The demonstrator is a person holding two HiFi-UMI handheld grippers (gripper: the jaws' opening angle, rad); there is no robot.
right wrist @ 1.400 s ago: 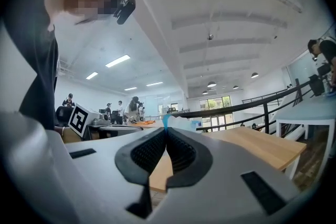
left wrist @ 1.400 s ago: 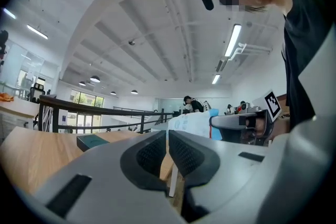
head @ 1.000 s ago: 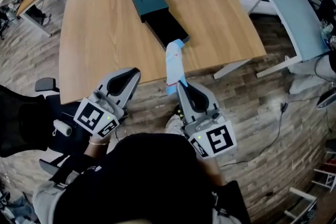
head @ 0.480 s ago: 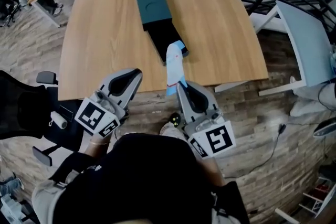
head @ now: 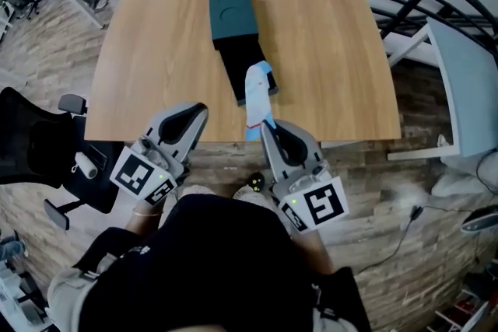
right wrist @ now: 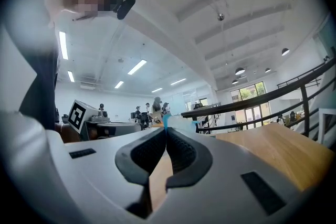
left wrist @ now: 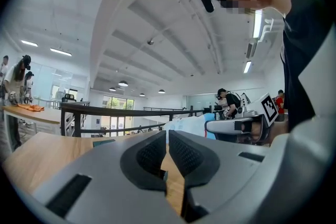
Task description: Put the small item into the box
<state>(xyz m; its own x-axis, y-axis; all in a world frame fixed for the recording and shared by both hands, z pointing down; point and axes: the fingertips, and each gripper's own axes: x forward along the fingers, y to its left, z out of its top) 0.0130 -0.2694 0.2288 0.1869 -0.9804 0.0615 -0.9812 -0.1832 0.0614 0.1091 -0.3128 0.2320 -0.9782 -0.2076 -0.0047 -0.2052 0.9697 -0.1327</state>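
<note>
R gripper [head: 268,125] has its jaws closed on the near end of a white-and-blue packet [head: 257,92] (prob. a sachet, print too small to read). Packet sticks out toward 12 o'clock over the near edge of the wooden table [head: 156,50]. Its far tip overlaps the near corner of the slid-out black tray [head: 243,62] of the dark teal box [head: 232,10]; touching or not, can't tell. L gripper [head: 196,111] sits at 9 o'clock of the R one, jaws pressed together w/ nothing between.
</note>
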